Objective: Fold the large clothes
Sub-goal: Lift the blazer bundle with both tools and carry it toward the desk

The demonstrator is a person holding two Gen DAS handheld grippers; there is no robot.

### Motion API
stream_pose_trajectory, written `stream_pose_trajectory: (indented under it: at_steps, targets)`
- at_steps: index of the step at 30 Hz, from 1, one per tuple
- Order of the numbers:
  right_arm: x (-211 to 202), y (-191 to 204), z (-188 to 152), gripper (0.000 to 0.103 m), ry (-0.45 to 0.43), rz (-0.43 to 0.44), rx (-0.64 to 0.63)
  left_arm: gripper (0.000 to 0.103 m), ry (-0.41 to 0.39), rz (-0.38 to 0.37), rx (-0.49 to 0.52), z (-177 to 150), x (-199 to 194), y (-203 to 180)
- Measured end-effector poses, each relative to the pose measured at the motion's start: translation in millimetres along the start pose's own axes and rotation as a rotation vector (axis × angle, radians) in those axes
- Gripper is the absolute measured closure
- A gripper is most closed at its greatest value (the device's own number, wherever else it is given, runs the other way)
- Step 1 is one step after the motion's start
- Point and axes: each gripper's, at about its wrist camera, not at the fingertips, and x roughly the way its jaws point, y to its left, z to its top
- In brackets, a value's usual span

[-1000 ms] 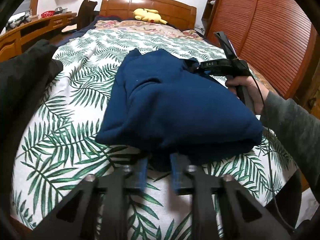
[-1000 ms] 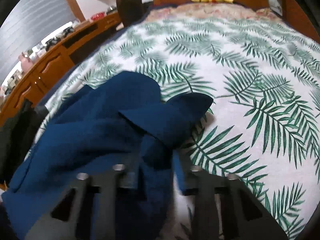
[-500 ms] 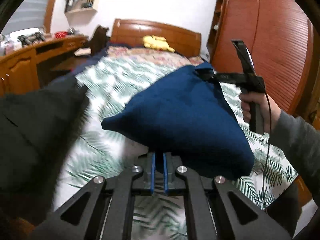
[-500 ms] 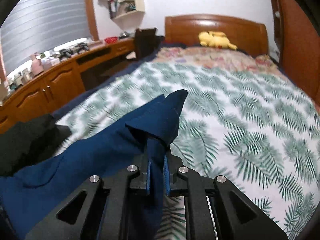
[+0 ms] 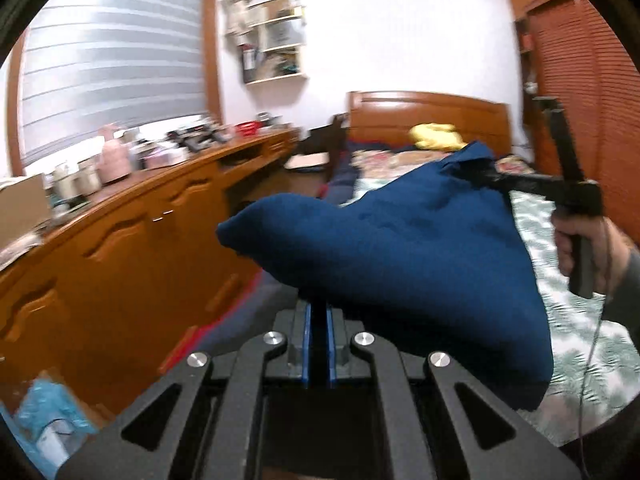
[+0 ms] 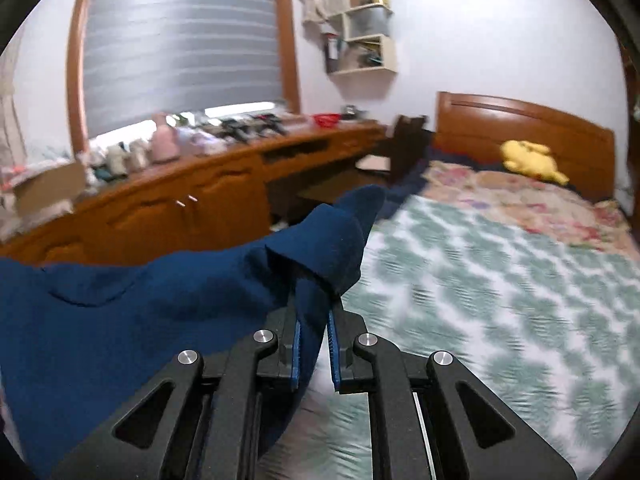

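Wooden furniture lines this bedroom: a long worktop [image 6: 224, 168] crowded with small items runs under a window with a grey blind [image 6: 180, 40], and a bed [image 6: 500, 280] with a green leaf-print cover stands against a wooden headboard [image 6: 520, 128], a yellow plush toy [image 6: 532, 160] lying near the pillows. Held up in the air over the near side of the bed is a dark blue garment [image 5: 400, 248], stretched between both tongs. In the left wrist view the left tongs [image 5: 319, 344] are clenched on the garment's near edge, their blue pads pressed close with cloth between them. The right tongs [image 6: 314, 340] are likewise clamped on a bunched fold of the blue fabric, which rises past the fingertips into a soft peak (the rest drapes away to the left of that view). From the left camera, the person's right hand [image 5: 580, 244] can be seen gripping the handle of the right tongs, a grey sleeve [image 5: 624, 292] behind it.
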Motion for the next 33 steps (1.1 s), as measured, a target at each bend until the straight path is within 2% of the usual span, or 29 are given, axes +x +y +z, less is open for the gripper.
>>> stream_pose_trajectory:
  at_steps: [2, 5, 6, 8, 9, 10, 12, 16, 19, 21, 25, 28, 33]
  targets:
    - [16.7, 24.3, -2.6, 0.092, 0.021, 0.018, -0.018, 0.098, 0.034, 0.054, -0.015, -9.3, 9.2, 26.3]
    - [67.1, 58.8, -22.8, 0.083, 0.216, 0.045, -0.054, 0.098, 0.124, 0.099, -0.056, -36.1, 30.2, 55.1]
    - [75.2, 65.6, -30.1, 0.076, 0.248, 0.027, -0.074, 0.098, 0.138, 0.096, -0.065, -46.2, 32.6, 58.2]
    - [79.3, 79.3, -46.7, 0.070, 0.238, -0.037, -0.158, 0.096, 0.156, 0.096, -0.074, -64.5, 34.4, 66.2]
    - [76.4, 83.2, -50.6, 0.064, 0.220, -0.045, -0.183, 0.095, 0.161, 0.094, -0.073, -71.1, 35.3, 65.6]
    - [73.5, 86.9, -54.4, 0.053, 0.204, -0.045, -0.200, 0.095, 0.165, 0.101, -0.070, -78.3, 32.8, 66.4]
    - [70.0, 89.2, -60.2, 0.047, 0.206, -0.015, -0.195, 0.095, 0.167, 0.105, -0.068, -85.2, 24.3, 63.7]
    - [58.4, 107.8, -72.6, 0.047, 0.235, 0.120, -0.185, 0.090, 0.151, 0.092, -0.077, -87.3, 1.7, 58.7]
    - [40.8, 143.0, -83.4, 0.047, 0.222, 0.244, -0.205, 0.087, 0.134, 0.089, -0.088, -85.3, -19.2, 57.7]
    - [33.9, 162.5, -92.3, 0.047, 0.247, 0.344, -0.195, 0.086, 0.126, 0.097, -0.091, -83.8, -24.5, 54.7]
    - [32.5, 188.1, -105.6, 0.047, 0.272, 0.352, -0.220, 0.083, 0.095, 0.143, -0.107, -85.0, -35.5, 56.2]
    - [48.4, 197.6, -127.3, 0.047, 0.345, 0.329, -0.257, 0.079, 0.093, 0.146, -0.119, -87.1, -38.1, 57.1]
    - [37.5, 192.0, -131.5, 0.047, 0.314, 0.329, -0.230, 0.077, 0.086, 0.147, -0.117, -86.2, -43.5, 49.1]
